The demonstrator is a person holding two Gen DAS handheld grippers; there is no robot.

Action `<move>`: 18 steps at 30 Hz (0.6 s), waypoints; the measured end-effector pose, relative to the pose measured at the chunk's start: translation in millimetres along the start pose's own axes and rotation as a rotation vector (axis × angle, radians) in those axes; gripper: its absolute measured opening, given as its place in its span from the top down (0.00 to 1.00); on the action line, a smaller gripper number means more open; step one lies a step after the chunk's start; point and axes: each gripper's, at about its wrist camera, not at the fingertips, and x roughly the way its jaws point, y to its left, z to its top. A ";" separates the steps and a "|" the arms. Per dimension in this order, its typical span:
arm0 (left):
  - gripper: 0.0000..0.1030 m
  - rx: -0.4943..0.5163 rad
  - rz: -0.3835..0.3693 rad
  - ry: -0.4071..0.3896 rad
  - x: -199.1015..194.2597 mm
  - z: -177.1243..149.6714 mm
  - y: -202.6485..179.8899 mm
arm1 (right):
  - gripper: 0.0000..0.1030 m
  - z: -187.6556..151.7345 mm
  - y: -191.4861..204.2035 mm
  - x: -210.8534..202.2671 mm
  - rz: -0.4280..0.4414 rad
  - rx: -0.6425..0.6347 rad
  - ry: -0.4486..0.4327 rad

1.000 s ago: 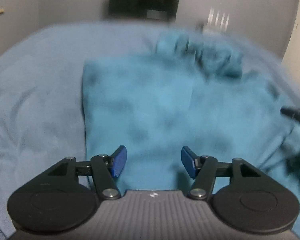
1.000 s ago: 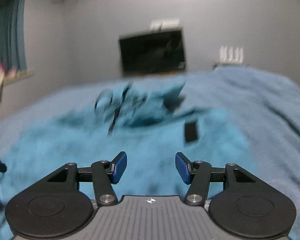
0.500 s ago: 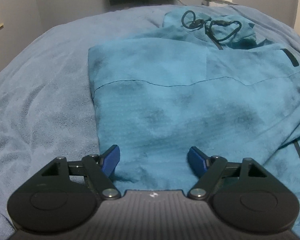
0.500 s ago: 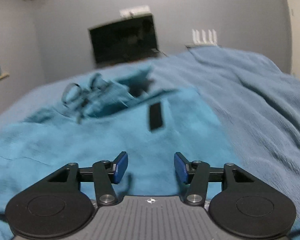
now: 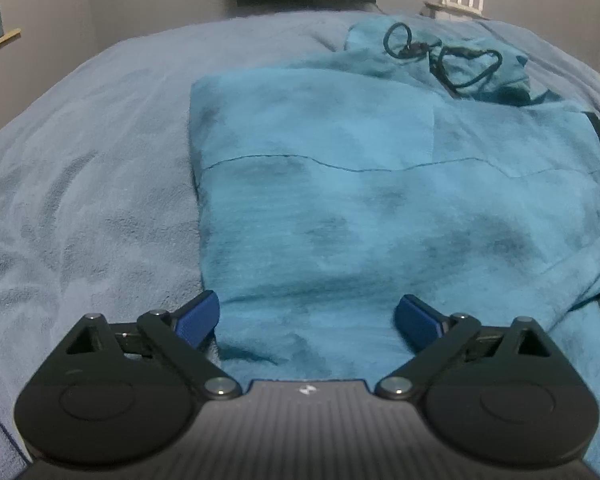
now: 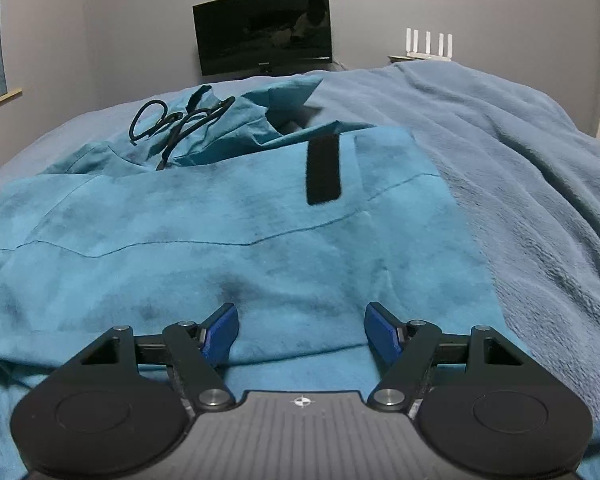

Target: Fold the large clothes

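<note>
A big teal hooded jacket made of soft cloth [image 5: 340,208] lies flat on a fuzzy light blue blanket [image 5: 84,184] that covers a bed. The jacket's hood [image 5: 440,52] is at the far end, and a thin black drawstring cord [image 5: 448,60] sits on it in loops. The left side of the jacket is folded in, so that edge looks straight and neat. A short black strip [image 6: 323,170] is sewn on the jacket near its right side. The left gripper [image 5: 307,314] is low over the near edge of the jacket, close to its left corner. Its two blue pads [image 5: 198,316] are spread wide apart and hold nothing. The right gripper [image 6: 300,328] is low over the near edge too, more to the jacket's right side. Its blue fingers [image 6: 382,332] are also wide apart with nothing between them but the cloth below. A dark flat screen [image 6: 262,30] hangs on the gray wall [image 6: 460,0] past the bed. A white box with four sticks pointing up [image 6: 428,44] sits next to it.
</note>
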 end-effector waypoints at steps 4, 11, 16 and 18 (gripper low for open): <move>0.06 -0.002 0.087 -0.100 -28.0 -6.1 -0.8 | 0.27 -0.5 -4.8 -16.0 0.008 0.043 0.026; 0.06 -0.053 0.226 -0.392 -129.1 -4.5 -13.0 | 0.26 14.5 -21.1 -81.9 0.058 0.125 -0.035; 0.00 -0.114 0.104 -0.527 -228.9 -3.0 -18.1 | 0.21 36.8 -44.4 -172.0 0.117 0.097 -0.157; 0.00 -0.114 0.050 -0.493 -252.3 -1.5 -19.8 | 0.17 42.1 -57.0 -211.1 0.124 0.067 -0.201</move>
